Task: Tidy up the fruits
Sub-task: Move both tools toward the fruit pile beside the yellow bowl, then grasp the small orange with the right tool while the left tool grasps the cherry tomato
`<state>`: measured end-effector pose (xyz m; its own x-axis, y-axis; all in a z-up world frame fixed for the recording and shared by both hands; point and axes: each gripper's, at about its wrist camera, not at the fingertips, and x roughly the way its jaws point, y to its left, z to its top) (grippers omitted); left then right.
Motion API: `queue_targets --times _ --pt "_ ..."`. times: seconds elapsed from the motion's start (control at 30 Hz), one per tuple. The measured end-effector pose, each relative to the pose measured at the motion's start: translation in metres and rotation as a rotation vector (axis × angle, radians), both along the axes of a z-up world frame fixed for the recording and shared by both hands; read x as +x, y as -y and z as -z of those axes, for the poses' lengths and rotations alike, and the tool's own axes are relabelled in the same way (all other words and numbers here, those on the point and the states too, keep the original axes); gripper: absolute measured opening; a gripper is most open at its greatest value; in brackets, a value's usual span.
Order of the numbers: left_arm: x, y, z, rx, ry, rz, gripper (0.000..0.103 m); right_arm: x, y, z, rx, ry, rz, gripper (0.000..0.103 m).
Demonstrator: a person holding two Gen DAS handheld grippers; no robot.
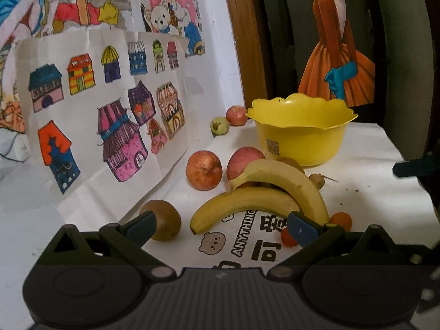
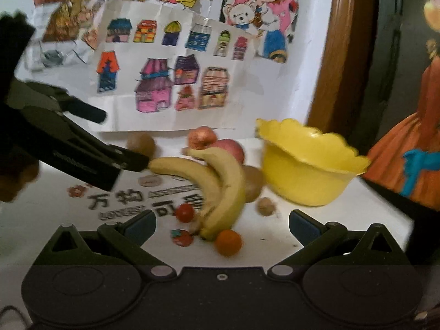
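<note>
Two yellow bananas [image 1: 247,200] lie joined on the white table cloth, just ahead of my left gripper [image 1: 222,228], which is open with its fingers either side of them. A brown kiwi [image 1: 165,220] sits by its left finger. Behind stand two red apples [image 1: 203,170] and the empty yellow bowl [image 1: 299,132]. In the right wrist view my right gripper [image 2: 221,227] is open and empty above a small orange [image 2: 228,242] and the bananas [image 2: 220,176]. The left gripper [image 2: 123,139] reaches in from the left, one fingertip at the banana's end. The bowl [image 2: 308,165] looks tilted here.
A green fruit [image 1: 219,126] and another red apple [image 1: 236,115] lie at the back by the wall. A cherry tomato [image 2: 184,212], a second kiwi [image 2: 253,183] and a small brown fruit [image 2: 266,206] lie around the bananas. Coloured drawings [image 1: 104,104] lean against the wall; the table edge is to the right.
</note>
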<state>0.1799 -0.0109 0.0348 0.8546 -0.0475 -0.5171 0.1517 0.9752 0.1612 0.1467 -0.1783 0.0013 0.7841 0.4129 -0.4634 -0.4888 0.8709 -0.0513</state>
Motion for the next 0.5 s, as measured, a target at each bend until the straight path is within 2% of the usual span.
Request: queue_targets --times 0.07,0.17,0.33,0.5 --pt "0.005 0.0 0.003 0.0 -0.009 -0.002 0.103 0.006 0.012 0.002 0.107 -0.052 -0.071 0.102" --pt "0.011 0.0 0.008 0.001 -0.023 -0.01 0.103 0.014 0.025 0.007 0.204 -0.096 -0.103 0.102" --pt "0.018 0.0 0.014 0.0 -0.038 -0.016 0.103 0.026 0.029 0.014 0.21 -0.115 -0.095 0.102" --pt "0.023 0.0 0.021 -0.007 -0.056 -0.011 0.103 0.029 0.025 0.022 0.133 -0.118 -0.113 0.102"
